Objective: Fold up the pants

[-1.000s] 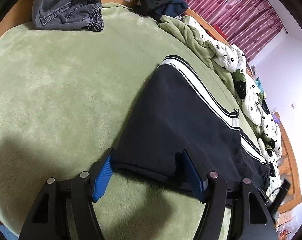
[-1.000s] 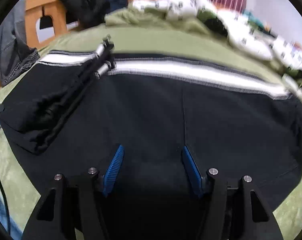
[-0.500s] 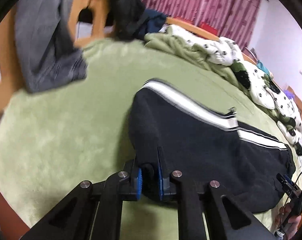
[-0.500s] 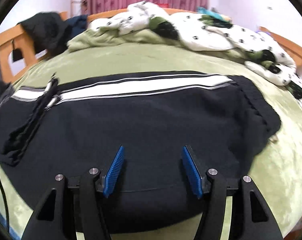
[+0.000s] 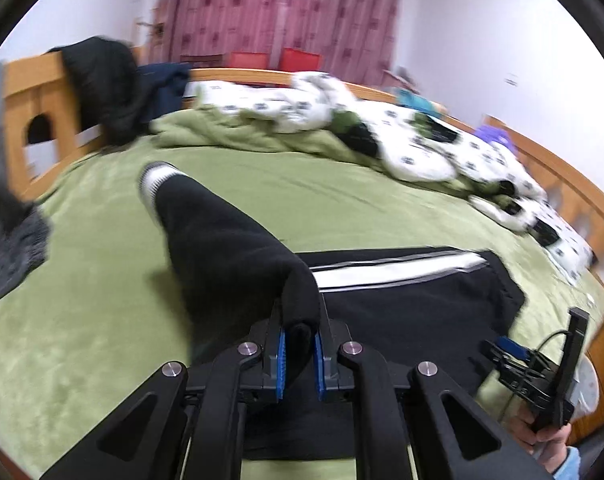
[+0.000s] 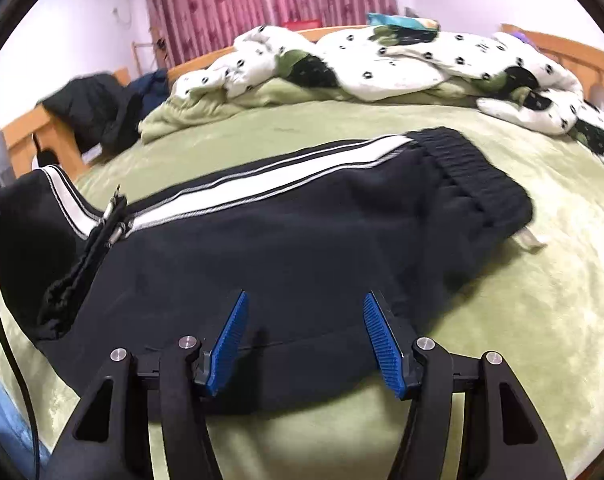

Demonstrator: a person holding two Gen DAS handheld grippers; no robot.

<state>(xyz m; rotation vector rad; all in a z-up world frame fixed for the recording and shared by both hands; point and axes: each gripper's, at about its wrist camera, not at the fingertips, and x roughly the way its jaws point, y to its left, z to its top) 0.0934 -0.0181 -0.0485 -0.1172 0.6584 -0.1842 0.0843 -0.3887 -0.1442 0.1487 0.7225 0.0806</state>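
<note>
Black track pants (image 6: 302, 240) with a white side stripe lie across a green plush blanket (image 6: 522, 300) on a wooden-framed bed. In the right wrist view the ribbed waistband sits at the far right end, a small white tag poking out beside it, and the stripe runs along the far edge towards the left, where one end of the garment is lifted off the blanket.

The left gripper (image 5: 299, 356) is pinched tight on a fold of the black fabric — its blue pads press the cloth from both sides, and the raised leg drapes away from them in a long hump, ending in a striped cuff (image 5: 153, 178) that hangs above the blanket. The rest of the pants lies flat beyond and to the right of that grip.

The right gripper (image 6: 304, 340) stands with its blue pads spread apart, nothing pinched between them; it is above the near edge of the pants, and whether the tips touch the cloth cannot be told. In the left wrist view this tool appears at the lower right, held by a hand (image 5: 550, 440) in a light blue sleeve.

A white quilt (image 6: 382, 60) with dark spots is heaped along the far side of the bed. A black jacket (image 5: 105, 84) hangs over the footboard — a grey garment (image 5: 5, 248) lies at the left edge. Dark pink curtains (image 6: 261, 4) cover the far wall.
</note>
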